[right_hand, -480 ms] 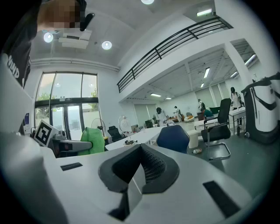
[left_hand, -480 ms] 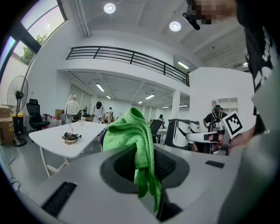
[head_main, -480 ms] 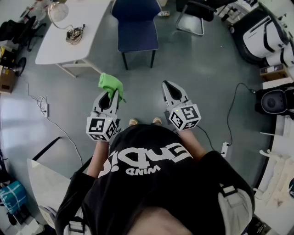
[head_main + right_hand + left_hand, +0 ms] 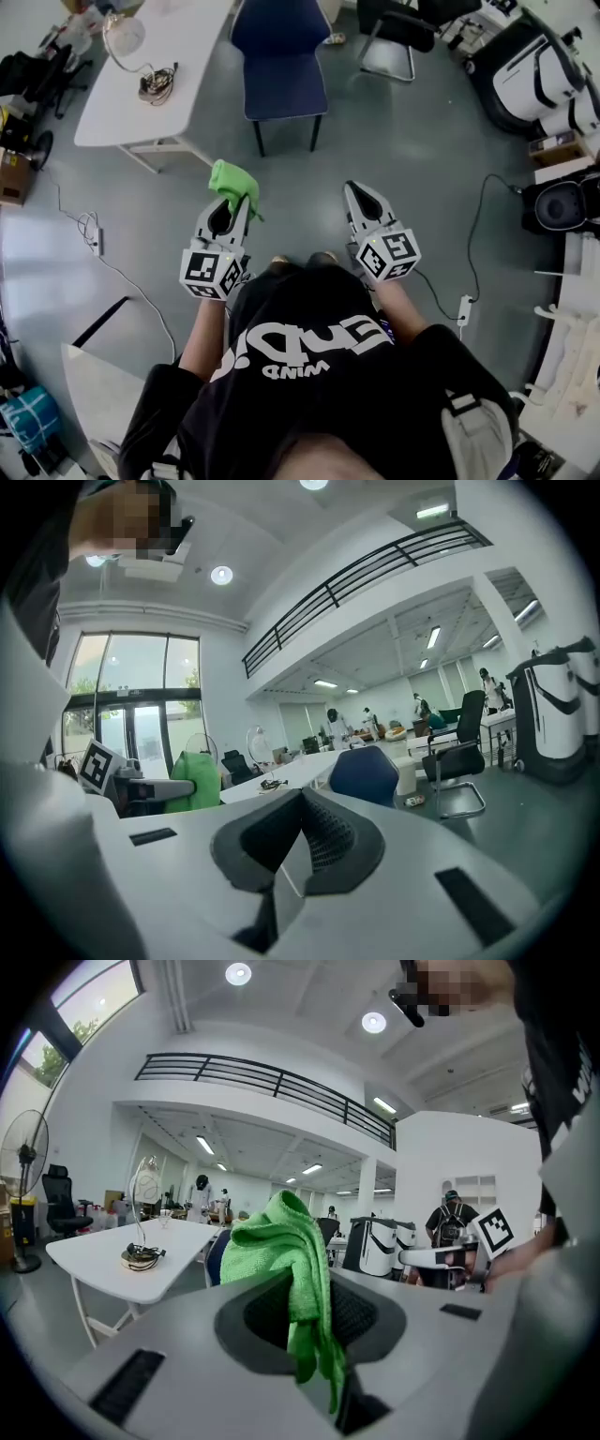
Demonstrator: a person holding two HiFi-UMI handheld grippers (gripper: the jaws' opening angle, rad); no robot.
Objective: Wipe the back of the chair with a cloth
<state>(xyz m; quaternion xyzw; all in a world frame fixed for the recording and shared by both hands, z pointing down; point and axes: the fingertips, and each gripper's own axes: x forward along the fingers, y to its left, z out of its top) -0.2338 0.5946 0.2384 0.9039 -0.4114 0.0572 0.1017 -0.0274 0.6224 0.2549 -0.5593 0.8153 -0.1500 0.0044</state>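
Observation:
A green cloth point(image 4: 232, 180) hangs bunched from my left gripper point(image 4: 234, 202), whose jaws are shut on it; in the left gripper view the cloth point(image 4: 291, 1269) drapes down between the jaws. My right gripper point(image 4: 362, 199) is shut with nothing in it, held level beside the left one. The blue chair point(image 4: 279, 58) stands ahead on the grey floor, its back facing me, about a metre beyond both grippers. In the right gripper view the chair point(image 4: 367, 774) shows to the right of the closed jaws.
A white table point(image 4: 141, 70) with a lamp and cables stands left of the chair. A black cantilever chair point(image 4: 398, 33) is at the back right. White machines point(image 4: 544, 66) and a cable point(image 4: 473, 234) lie to the right. A power strip point(image 4: 94, 230) lies left.
The person has stepped forward a little; both grippers sit slightly lower in the head view and nearer the chair. The cloth stays held.

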